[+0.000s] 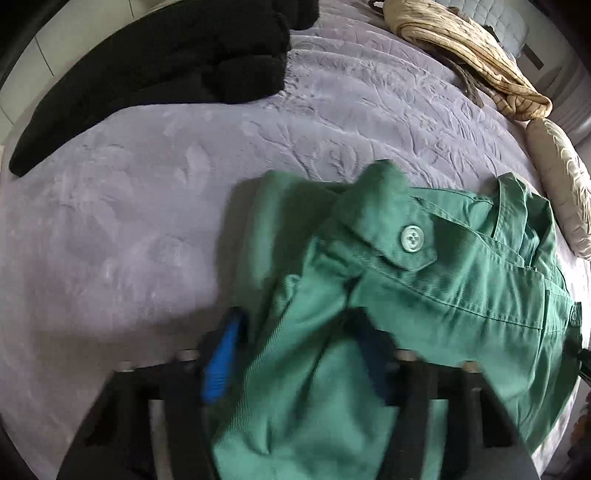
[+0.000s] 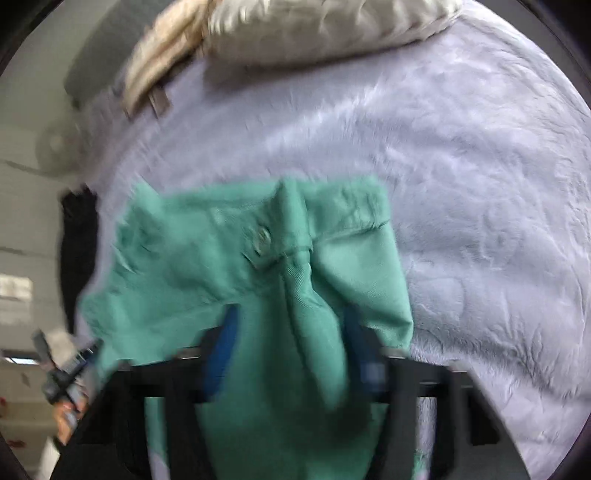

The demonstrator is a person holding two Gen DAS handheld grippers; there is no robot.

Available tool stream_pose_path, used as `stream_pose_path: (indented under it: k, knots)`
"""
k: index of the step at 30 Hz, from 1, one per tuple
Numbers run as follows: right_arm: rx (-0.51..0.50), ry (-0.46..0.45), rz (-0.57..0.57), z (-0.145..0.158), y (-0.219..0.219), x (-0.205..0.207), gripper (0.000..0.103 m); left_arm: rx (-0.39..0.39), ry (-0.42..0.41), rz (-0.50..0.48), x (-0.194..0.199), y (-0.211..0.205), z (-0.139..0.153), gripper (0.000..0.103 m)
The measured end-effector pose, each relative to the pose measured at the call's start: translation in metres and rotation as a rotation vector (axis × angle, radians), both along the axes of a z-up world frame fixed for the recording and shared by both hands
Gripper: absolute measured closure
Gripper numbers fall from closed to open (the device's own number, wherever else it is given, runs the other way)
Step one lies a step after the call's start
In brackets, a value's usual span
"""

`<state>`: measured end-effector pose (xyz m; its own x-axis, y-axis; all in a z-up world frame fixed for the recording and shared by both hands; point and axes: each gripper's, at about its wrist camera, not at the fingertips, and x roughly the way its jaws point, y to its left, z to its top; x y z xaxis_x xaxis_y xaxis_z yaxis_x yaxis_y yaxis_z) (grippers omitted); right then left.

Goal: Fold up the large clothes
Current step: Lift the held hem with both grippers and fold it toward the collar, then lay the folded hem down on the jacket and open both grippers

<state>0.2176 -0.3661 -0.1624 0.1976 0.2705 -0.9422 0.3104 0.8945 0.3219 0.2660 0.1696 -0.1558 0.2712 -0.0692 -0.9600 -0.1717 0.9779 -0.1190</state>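
A green buttoned garment point(image 1: 424, 273) hangs bunched over the lilac bed cover point(image 1: 129, 221). My left gripper point(image 1: 295, 343) has the green cloth between its blue-padded fingers point(image 1: 221, 362) and holds it up above the bed. In the right wrist view the same green garment point(image 2: 207, 266) is bunched between the fingers of my right gripper point(image 2: 291, 339), which is shut on it and also holds it above the bed cover point(image 2: 480, 221). Both views are blurred by motion. The other gripper point(image 2: 70, 369) shows at the left edge of the right wrist view.
A black garment point(image 1: 155, 74) lies at the bed's far left. A beige patterned cloth point(image 1: 461, 55) and a cream pillow point(image 1: 565, 184) lie at the far right. In the right wrist view a cream pillow point(image 2: 314, 29) lies at the top.
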Motion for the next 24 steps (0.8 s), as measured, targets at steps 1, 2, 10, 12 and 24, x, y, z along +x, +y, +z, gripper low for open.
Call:
stream_pose_path:
  k: [1, 2, 10, 12, 24]
  knots:
    - [-0.013, 0.016, 0.011, -0.005, 0.003, 0.001, 0.097, 0.052, -0.022, -0.008, -0.001, -0.004, 0.005, 0.088]
    - [-0.031, -0.003, 0.016, -0.002, 0.005, 0.001, 0.097, 0.074, -0.041, -0.01, -0.002, -0.004, 0.01, 0.091]
    - [-0.229, -0.177, 0.15, 0.037, 0.023, 0.007, 0.097, 0.13, -0.084, -0.011, 0.0, 0.006, 0.007, 0.091]
    - [-0.221, -0.121, 0.125, 0.017, 0.02, 0.009, 0.097, 0.169, -0.065, -0.012, 0.002, 0.003, -0.004, 0.091]
    - [-0.236, -0.123, -0.064, 0.048, -0.012, -0.037, 0.062, 0.129, -0.111, -0.064, -0.04, 0.008, 0.046, 0.09]
